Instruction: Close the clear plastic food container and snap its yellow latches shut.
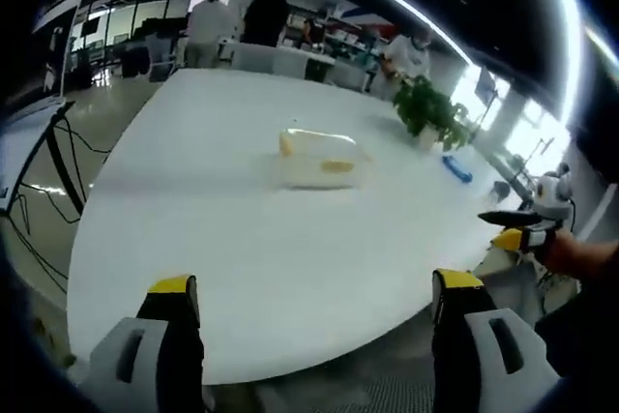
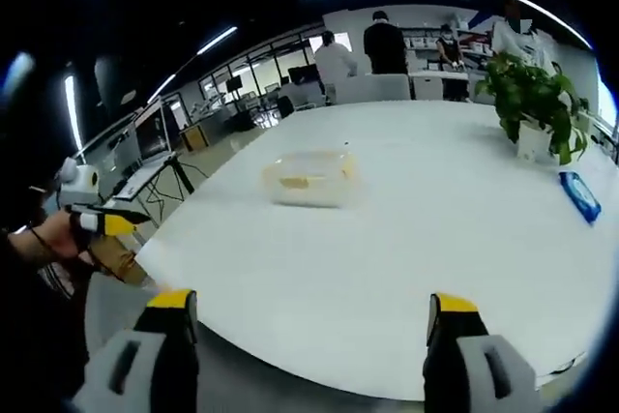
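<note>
The clear plastic food container (image 1: 319,159) with yellow latches rests near the middle of the white table (image 1: 242,239); the right gripper view shows the container (image 2: 311,177) too, well beyond the jaws. My left gripper (image 1: 314,299) is open over the table's near edge, far short of the container, with nothing between its jaws. My right gripper (image 2: 308,311) is open too, hovering at the near edge. The right gripper (image 1: 527,224) appears at the right side of the left gripper view, held in a hand. The left gripper (image 2: 97,220) shows at the left of the right gripper view.
A potted plant (image 1: 432,113) stands on the table's far right, with a blue object (image 1: 456,169) lying near it. The plant (image 2: 532,94) and blue object (image 2: 578,195) also appear in the right gripper view. Several people (image 1: 242,16) stand at desks behind the table. Cables and a stand (image 1: 53,171) are at left.
</note>
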The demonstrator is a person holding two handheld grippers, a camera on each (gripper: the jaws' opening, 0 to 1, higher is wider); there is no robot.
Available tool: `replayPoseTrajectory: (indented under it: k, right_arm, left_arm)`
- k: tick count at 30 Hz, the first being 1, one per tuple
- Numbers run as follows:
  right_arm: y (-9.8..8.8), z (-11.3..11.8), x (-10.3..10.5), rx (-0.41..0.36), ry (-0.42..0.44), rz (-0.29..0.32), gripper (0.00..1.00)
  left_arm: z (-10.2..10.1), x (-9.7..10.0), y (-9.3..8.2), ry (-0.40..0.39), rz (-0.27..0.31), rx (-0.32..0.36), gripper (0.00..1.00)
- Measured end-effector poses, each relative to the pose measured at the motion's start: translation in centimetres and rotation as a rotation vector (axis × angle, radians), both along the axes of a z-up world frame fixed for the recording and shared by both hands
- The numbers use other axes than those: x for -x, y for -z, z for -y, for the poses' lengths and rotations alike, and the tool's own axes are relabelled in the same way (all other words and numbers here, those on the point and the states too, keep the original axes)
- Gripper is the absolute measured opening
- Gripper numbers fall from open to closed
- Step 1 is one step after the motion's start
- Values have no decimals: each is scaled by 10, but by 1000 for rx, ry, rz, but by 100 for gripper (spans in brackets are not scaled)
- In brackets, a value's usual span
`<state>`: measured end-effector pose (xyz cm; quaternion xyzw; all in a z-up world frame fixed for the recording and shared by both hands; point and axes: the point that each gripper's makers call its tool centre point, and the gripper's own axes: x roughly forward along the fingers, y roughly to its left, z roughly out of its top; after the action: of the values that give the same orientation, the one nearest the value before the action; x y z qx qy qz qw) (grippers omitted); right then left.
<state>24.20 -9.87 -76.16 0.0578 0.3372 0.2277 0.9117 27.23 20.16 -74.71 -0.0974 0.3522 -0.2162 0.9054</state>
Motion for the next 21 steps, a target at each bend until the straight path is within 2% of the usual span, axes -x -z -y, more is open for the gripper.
replayPoseTrajectory:
  k: [5,8,14,18,19,21]
  right_arm:
    - [-1,3,5,11,2,4,100]
    - [4,3,9,-6,-4,-24,100]
    - [10,2,11,-4,-3,-42,100]
    - [19,-1,15,1,-11,-63,100]
    - [20,-2,16,-3,-11,-67,100]
    - [23,-11,21,-72,3,-116,99]
  left_arm:
    - [-1,4,4,3,-1,-4,98]
    - [-3,7,8,5,-3,-24,97]
    - [-3,11,9,-2,-4,-17,97]
    - [-5,13,16,-8,-15,-16,97]
    - [-5,13,18,-5,-15,-20,97]
    - [-5,13,24,27,-5,-73,97]
